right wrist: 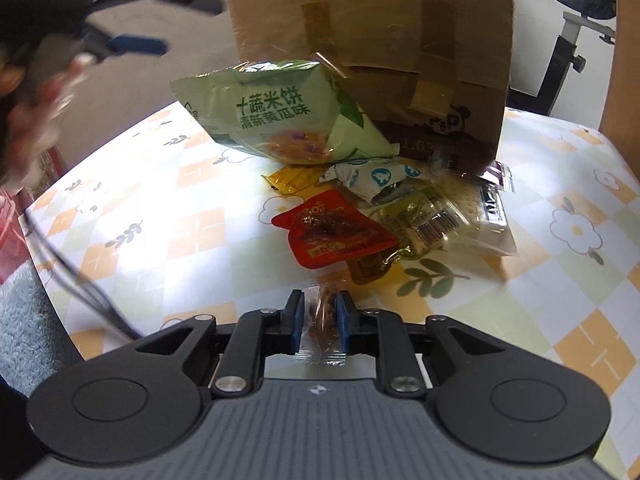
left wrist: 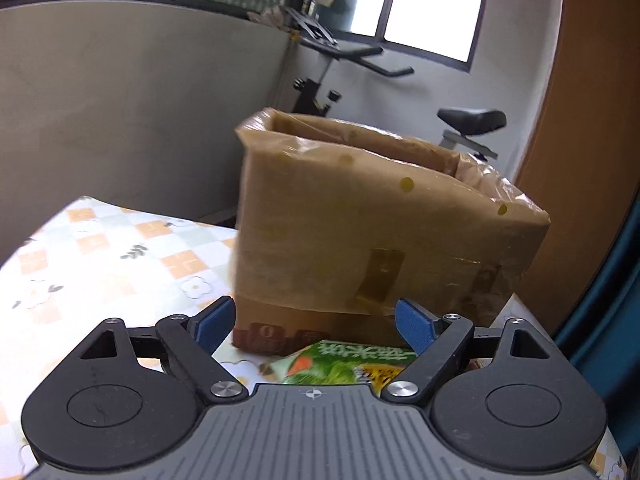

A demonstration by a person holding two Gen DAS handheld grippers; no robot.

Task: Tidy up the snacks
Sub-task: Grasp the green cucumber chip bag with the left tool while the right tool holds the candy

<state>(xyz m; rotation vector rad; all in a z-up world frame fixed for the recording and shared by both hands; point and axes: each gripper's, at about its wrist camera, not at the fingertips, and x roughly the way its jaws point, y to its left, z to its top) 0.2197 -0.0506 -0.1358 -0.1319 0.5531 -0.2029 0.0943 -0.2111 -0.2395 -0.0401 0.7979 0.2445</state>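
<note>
The right gripper pinches a small clear-wrapped brown candy nearest the viewer. Beyond lies a heap of crinkly packets on the checked floral tablecloth, bare to the left. A puffy green bag reads "蔬米饼", leaning on the taped cardboard box. The left gripper gapes empty.

The worktop wears an orange, pale green and white check with white flowers; the box is brown; at its seven o'clock a green packet; at six a red sachet; gripper pads blue.
</note>
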